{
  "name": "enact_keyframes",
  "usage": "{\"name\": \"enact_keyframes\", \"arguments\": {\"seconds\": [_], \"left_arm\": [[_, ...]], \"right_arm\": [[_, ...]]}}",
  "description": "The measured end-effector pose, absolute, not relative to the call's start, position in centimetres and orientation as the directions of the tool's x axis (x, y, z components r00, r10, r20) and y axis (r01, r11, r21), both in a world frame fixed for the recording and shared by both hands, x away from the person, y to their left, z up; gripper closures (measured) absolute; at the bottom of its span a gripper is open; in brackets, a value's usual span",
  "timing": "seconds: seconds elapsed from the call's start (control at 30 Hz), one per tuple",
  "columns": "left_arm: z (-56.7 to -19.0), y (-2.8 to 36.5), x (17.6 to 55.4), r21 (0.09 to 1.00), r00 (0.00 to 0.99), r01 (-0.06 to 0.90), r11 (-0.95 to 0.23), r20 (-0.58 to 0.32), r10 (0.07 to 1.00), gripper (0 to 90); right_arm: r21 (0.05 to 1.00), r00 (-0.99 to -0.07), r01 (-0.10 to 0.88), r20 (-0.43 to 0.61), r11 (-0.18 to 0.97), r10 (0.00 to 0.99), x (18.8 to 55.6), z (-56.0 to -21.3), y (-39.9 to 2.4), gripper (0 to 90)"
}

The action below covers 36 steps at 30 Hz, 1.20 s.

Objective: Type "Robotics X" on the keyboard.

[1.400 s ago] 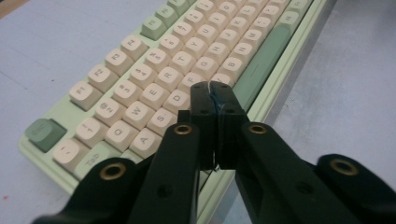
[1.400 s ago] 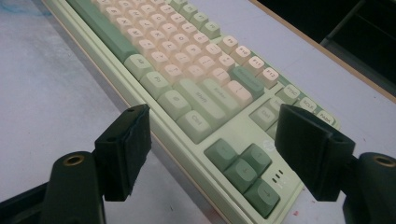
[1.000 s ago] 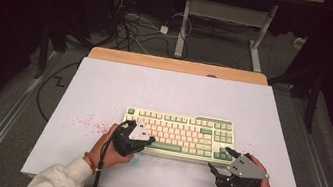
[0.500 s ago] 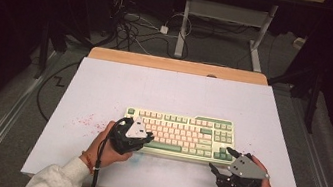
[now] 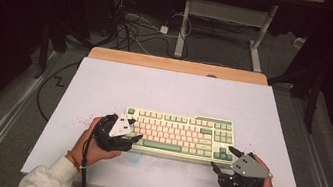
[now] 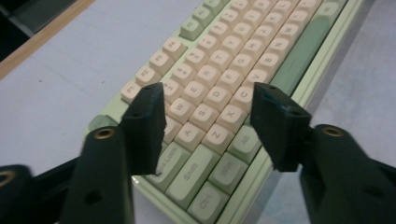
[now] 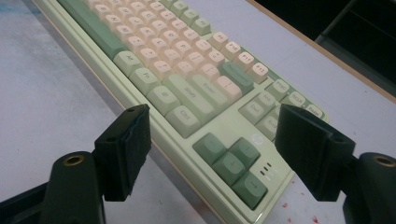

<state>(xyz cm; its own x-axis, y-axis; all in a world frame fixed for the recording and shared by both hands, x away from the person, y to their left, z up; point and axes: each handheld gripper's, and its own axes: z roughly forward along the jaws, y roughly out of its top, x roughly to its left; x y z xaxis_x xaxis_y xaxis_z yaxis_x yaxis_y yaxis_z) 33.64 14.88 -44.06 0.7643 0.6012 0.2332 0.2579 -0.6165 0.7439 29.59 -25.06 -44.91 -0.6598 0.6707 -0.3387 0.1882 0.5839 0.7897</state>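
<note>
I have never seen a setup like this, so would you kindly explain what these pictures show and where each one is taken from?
A person sits at a white table and holds a hand-held two-jaw gripper in each hand; there is no robot arm. The high view looks down from above the person's side. The other two come from cameras riding on the grippers, looking along their black jaws. On the table lies a cream and green keyboard. The left gripper is over the keyboard's left end; its jaws have just been opening and stand apart above the letter keys, holding nothing. The right gripper waits open by the keyboard's right corner, near the arrow keys, also empty.
</note>
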Motion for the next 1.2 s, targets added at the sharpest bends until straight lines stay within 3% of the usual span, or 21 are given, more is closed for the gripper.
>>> {"name": "enact_keyframes", "arguments": {"seconds": [0.2, 0.37, 0.97, 1.2], "left_arm": [[-44.6, 15.9, 33.2, 0.745, 0.743, 0.268, -0.611, 0.244, 0.624, 24.3], [-44.9, 16.9, 32.6, 0.748, 0.735, 0.272, -0.605, 0.244, 0.633, 18.1], [-46.6, 19.6, 31.0, 0.731, 0.692, 0.338, -0.593, 0.235, 0.683, 18.3], [-47.1, 19.5, 30.8, 0.716, 0.701, 0.351, -0.604, 0.226, 0.676, 18.3]], "right_arm": [[0.793, -0.657, 0.198, -0.329, 0.576, 0.678, 29.7, -44.9, -25.2, 27.0], [0.792, -0.658, 0.198, -0.329, 0.577, 0.678, 29.8, -44.9, -25.2, 27.0], [0.798, -0.64, 0.215, -0.321, 0.563, 0.699, 30.5, -44.3, -25.6, 27.6], [0.8, -0.644, 0.214, -0.316, 0.561, 0.697, 31.2, -43.9, -25.2, 32.9]]}}
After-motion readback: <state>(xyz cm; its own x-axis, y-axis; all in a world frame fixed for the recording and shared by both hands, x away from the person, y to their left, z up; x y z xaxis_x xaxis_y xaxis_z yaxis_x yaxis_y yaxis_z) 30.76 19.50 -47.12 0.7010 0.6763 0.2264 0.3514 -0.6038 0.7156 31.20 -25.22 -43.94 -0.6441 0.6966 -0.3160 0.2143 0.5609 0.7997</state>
